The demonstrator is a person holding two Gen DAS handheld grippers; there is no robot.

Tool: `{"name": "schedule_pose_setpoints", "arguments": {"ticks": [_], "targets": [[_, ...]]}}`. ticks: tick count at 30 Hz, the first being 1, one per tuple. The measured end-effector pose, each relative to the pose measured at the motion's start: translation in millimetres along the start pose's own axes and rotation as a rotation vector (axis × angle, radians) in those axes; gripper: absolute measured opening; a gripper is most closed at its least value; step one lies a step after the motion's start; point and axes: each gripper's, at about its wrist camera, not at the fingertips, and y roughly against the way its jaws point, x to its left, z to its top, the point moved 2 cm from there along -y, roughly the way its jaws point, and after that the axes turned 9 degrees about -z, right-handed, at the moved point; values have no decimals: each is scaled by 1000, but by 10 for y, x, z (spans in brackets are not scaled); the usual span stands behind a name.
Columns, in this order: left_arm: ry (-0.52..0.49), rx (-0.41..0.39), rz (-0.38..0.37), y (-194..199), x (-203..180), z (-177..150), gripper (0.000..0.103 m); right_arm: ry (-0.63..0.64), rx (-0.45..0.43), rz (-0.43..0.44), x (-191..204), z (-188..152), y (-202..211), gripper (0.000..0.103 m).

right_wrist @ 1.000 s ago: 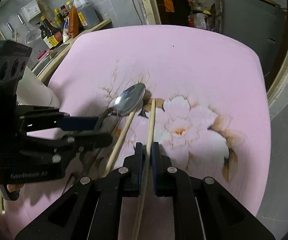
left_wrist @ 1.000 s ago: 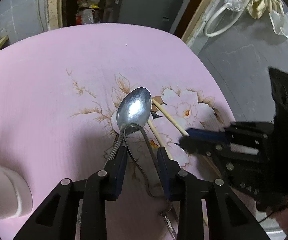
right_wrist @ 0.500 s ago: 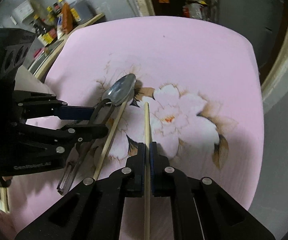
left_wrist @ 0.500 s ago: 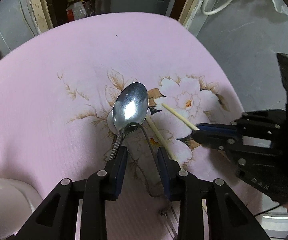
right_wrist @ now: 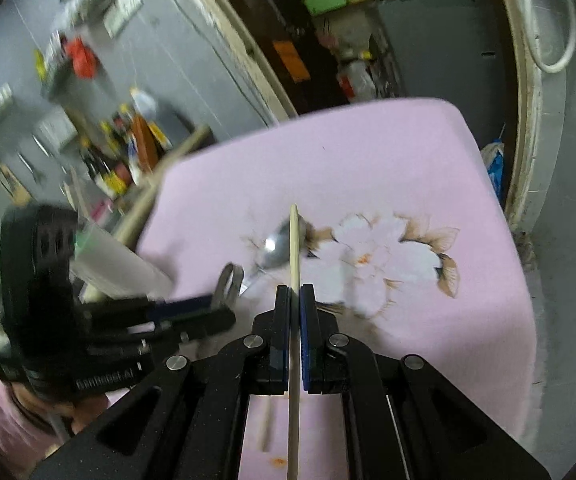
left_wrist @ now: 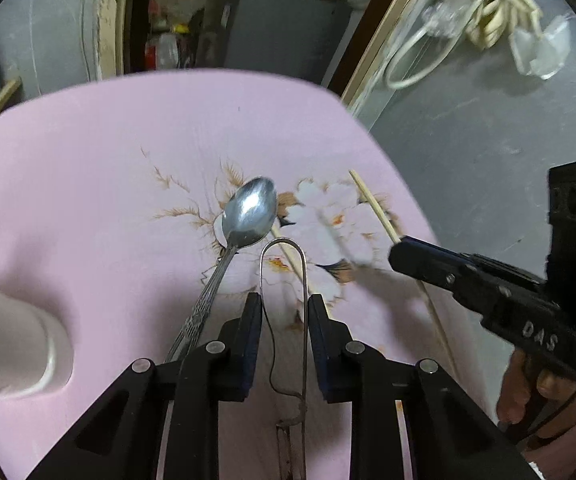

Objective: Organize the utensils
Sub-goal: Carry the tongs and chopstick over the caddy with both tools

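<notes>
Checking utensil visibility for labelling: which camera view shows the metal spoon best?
The left wrist view: the spoon lies sharp on the pink cloth, bowl and handle visible. In the right wrist view it is blurred and partly behind the held chopstick.

white cup [left_wrist: 12,340]: blurred, cut by left edge | wire loop tool [left_wrist: 284,280]: lower end hidden between the fingers | chopstick [right_wrist: 294,248]: near end runs off bottom edge | far-left shelf bottles [right_wrist: 136,144]: smeared, labels unreadable

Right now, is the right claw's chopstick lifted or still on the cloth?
Lifted: the right claw is shut on the chopstick, whose tip hangs above the spoon.
</notes>
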Motion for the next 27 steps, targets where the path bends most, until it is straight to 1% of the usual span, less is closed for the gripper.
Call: {"name": "schedule_pose_setpoints", "arguments": {"ticks": [1, 4, 6, 8, 12, 13, 19, 23, 27], "targets": [[-4, -20, -5, 53, 18, -16, 22, -12, -24, 14, -20, 4, 72, 4], [-10, -97, -13, 287, -22, -65, 22, -25, -94, 37, 114, 24, 203, 4], [-14, -152, -16, 455, -24, -98, 22, -25, -138, 46, 285, 66, 224, 4], [-18, -207, -16, 605, -32, -108, 22, -26, -172, 57, 378, 118, 289, 4], [-31, -285, -13, 906, 19, -156, 22, -25, -212, 65, 571, 186, 388, 4], [-33, -296, -12, 919, 18, -157, 22, -23, -220, 65, 617, 189, 421, 4], [-46, -395, -6, 1341, 48, -141, 22, -18, -305, 92, 927, 271, 601, 4], [-47, -450, -7, 1693, 99, -92, 22, -26, -373, 118, 1113, 378, 725, 4], [-52, -502, 8, 2096, 207, -43, 22, -15, -462, 142, 1418, 539, 800, 4]]}}
